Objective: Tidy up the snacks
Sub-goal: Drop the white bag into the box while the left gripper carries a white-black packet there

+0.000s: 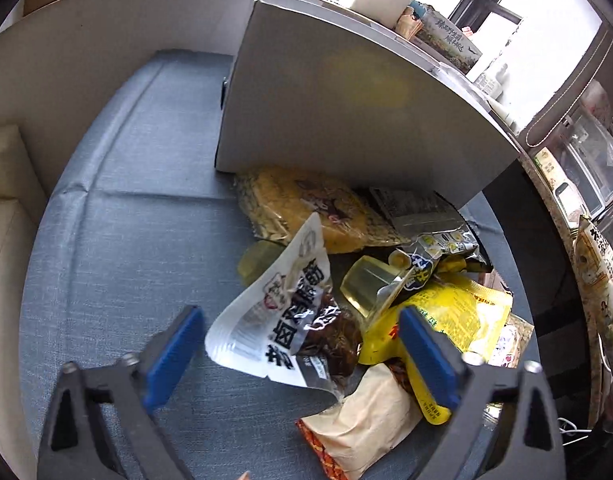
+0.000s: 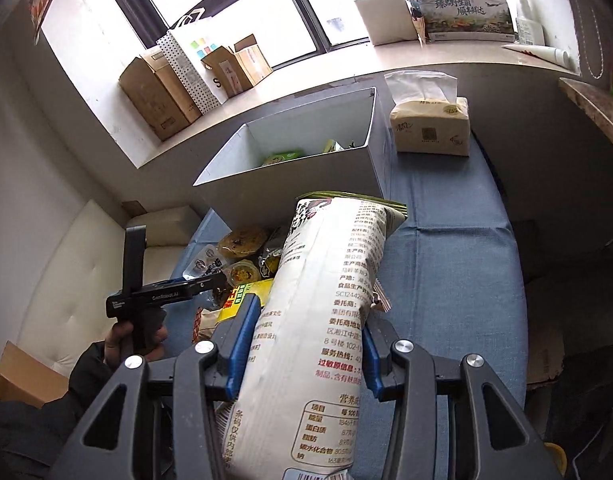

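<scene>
A pile of snack packets lies on the blue cloth (image 1: 126, 240) in front of a white open box (image 1: 346, 100). My left gripper (image 1: 300, 314) is open and straddles a white-and-clear pouch of dark food (image 1: 290, 320); neither blue pad touches it. Beside the pouch lie a yellow bag (image 1: 458, 312), a jelly cup (image 1: 366, 284) and a beige packet (image 1: 370, 420). My right gripper (image 2: 310, 312) is shut on a tall white printed bag (image 2: 318, 320), held up in front of the white box (image 2: 306, 176), which has green packets inside. In the right wrist view the left gripper (image 2: 214, 282) hangs over the pile.
A tissue pack (image 2: 430, 128) stands to the right of the box. Cardboard boxes (image 2: 158, 96) and a dotted bag (image 2: 190, 64) line the windowsill. A white cushioned seat (image 2: 86, 280) borders the cloth on the left. A person's hand (image 2: 122, 336) holds the left gripper.
</scene>
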Demonstrator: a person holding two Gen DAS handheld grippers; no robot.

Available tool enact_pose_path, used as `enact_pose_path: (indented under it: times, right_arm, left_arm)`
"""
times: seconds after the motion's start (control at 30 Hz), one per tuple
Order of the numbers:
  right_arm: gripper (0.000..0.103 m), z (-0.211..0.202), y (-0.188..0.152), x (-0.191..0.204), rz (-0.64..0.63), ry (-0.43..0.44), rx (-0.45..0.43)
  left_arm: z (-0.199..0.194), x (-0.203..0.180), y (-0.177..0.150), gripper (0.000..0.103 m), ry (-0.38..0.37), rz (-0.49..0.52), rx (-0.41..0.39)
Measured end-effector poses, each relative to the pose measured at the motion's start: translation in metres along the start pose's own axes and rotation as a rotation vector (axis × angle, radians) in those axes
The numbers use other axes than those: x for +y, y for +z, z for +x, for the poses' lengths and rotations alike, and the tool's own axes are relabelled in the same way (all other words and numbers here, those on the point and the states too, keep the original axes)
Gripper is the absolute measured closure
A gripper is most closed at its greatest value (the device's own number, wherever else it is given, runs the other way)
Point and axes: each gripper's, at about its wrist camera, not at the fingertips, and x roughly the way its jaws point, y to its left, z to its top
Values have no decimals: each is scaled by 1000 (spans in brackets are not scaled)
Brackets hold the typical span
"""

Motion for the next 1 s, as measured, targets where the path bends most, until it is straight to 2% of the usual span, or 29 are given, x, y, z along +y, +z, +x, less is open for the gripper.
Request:
enact_pose_path:
  times: [0.07, 0.1, 0.23, 0.47, 0.67, 0.83, 1.0]
  right_arm:
    - [54, 1, -2, 0, 5, 3, 4]
    - [53, 2, -3, 0, 6, 5, 4]
    - [54, 7, -6, 4, 6, 16, 13]
    - [53, 15, -10, 13, -6, 36, 23]
    - [53, 23, -6, 22, -14, 73, 18]
    - [54, 35, 13, 38, -46, 100, -10]
    - [54, 46, 55, 52, -98, 94, -55]
  left_arm:
    - [1, -5, -2, 55, 4, 14, 3]
    - [0, -8, -4, 56, 2, 22, -5]
    - [-8, -21, -6, 79, -9, 65, -40]
    - [-36, -31, -12, 81, 50, 111, -77]
    - [-86, -41, -11, 81, 41, 151, -166]
    - [-111, -61, 14, 80, 61, 202, -237]
    - [-120, -81, 53, 80, 96, 241, -280]
